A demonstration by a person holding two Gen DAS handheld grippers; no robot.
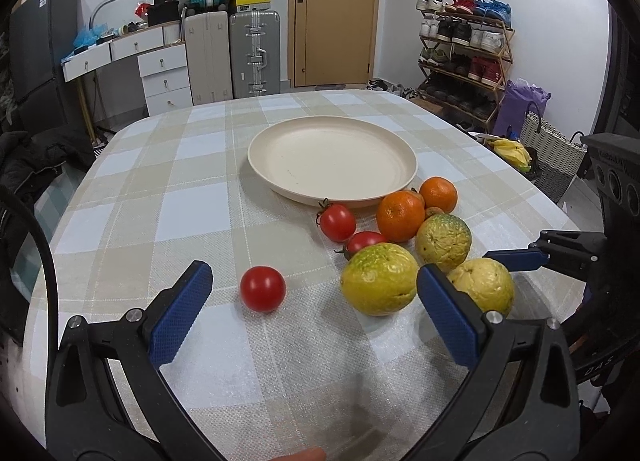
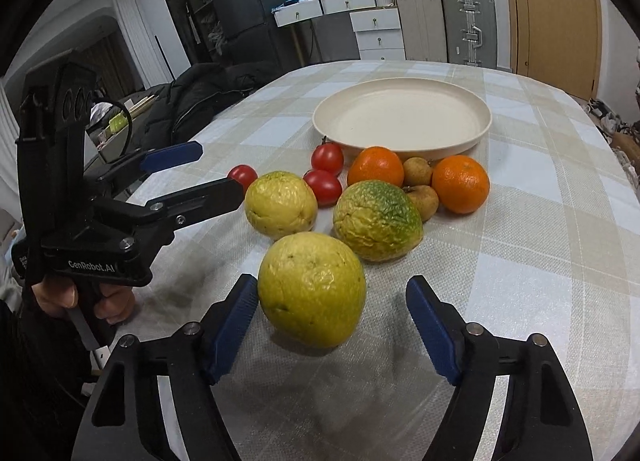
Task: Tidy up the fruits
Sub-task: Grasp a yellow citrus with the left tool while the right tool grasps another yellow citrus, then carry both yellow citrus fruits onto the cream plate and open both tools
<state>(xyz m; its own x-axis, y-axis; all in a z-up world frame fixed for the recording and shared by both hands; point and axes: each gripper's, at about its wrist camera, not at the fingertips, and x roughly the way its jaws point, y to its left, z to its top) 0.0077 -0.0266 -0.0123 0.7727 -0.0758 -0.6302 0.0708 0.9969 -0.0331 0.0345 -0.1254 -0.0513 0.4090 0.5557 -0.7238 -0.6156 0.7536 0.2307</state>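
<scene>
A cream plate (image 1: 332,159) (image 2: 402,121) lies empty on the checked tablecloth. Before it lie three tomatoes (image 1: 263,288) (image 2: 243,175), two oranges (image 1: 400,216) (image 2: 460,183), three yellow-green fruits (image 1: 378,279) (image 2: 312,288) and two small brown fruits (image 2: 417,170). My left gripper (image 1: 314,293) is open and empty, with a lone tomato and a yellow-green fruit between its fingers' line of sight. My right gripper (image 2: 332,303) is open, its fingers either side of the nearest yellow-green fruit, the left pad close to it.
The table edge curves away at left and right. A dark jacket (image 2: 200,97) lies over a chair at the table's left. Drawers, suitcases (image 1: 254,53), a door and a shoe rack (image 1: 464,53) stand behind.
</scene>
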